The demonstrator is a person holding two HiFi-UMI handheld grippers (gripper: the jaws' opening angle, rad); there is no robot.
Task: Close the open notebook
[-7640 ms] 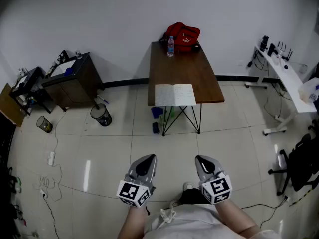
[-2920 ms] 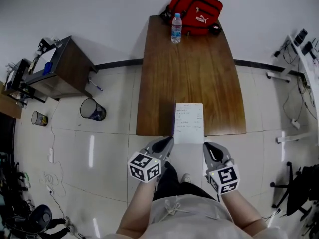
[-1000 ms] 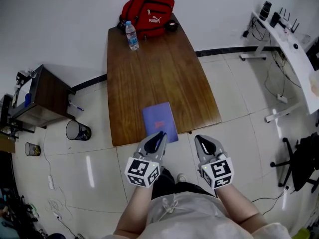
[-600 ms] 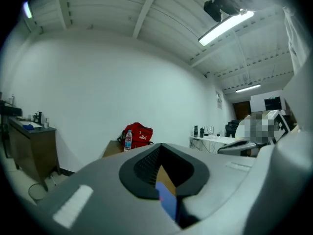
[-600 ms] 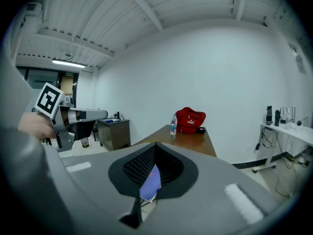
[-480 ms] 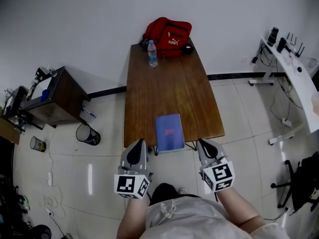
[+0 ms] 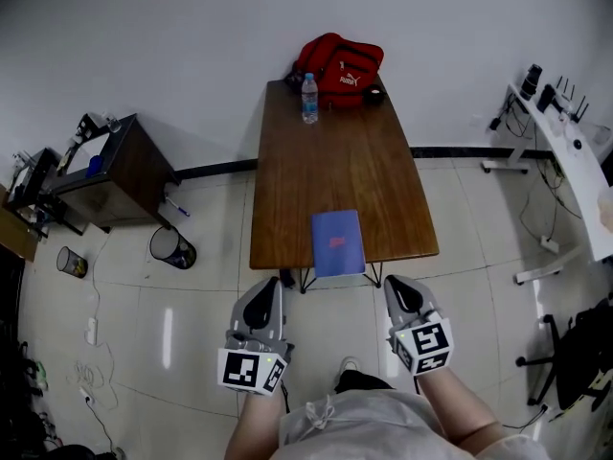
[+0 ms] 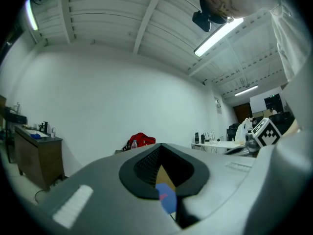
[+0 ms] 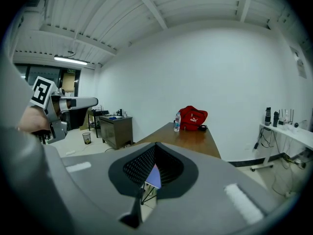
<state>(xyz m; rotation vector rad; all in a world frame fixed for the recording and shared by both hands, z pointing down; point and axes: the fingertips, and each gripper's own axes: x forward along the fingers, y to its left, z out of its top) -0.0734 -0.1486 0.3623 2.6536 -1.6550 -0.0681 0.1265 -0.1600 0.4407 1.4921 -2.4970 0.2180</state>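
Wooden table on a pale tiled floor, its far end at a white wall, where a red bag and a water bottle stand. The blue notebook lies closed, overhanging the near edge. The left gripper and right gripper hang clear of the table, jaws together, empty. The white desk at right is cut off, and the notebook's cover print is illegible.
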